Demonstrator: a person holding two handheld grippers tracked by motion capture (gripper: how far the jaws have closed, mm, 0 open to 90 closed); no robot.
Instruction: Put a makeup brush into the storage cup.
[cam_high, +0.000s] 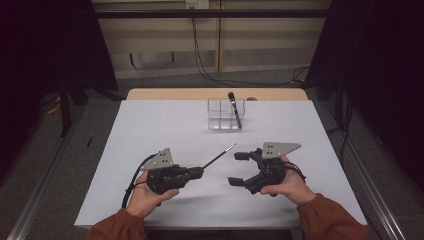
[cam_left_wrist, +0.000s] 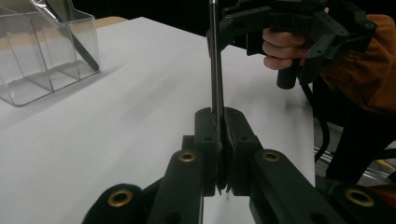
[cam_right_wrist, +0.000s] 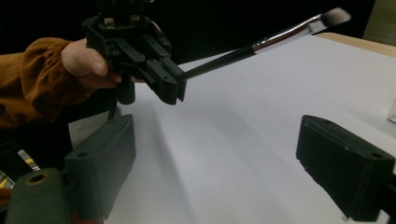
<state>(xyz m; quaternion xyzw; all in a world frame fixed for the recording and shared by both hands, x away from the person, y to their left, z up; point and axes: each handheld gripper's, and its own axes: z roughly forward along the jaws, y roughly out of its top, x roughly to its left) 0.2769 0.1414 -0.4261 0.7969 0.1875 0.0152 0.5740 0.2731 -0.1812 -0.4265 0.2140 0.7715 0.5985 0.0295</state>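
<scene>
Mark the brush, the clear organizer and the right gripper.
brush (cam_right_wrist: 219, 62): right gripper view, on its black handle.
clear organizer (cam_high: 226, 114): high view, on its front wall.
right gripper (cam_high: 239, 168): high view, midway between its open jaw tips.

A slim black-handled makeup brush (cam_high: 218, 158) — silver ferrule, pale bristles — slants above the white table (cam_high: 150, 130).

Black tools on a plain white table

The brush (cam_right_wrist: 261, 44) has a black handle, silver ferrule and pale bristles; both grippers are black with grey top plates; the organiser (cam_high: 226, 113) is clear plastic; the table (cam_high: 150, 130) is white, unpatterned; sleeves (cam_high: 332, 217) are rust-orange.
</scene>
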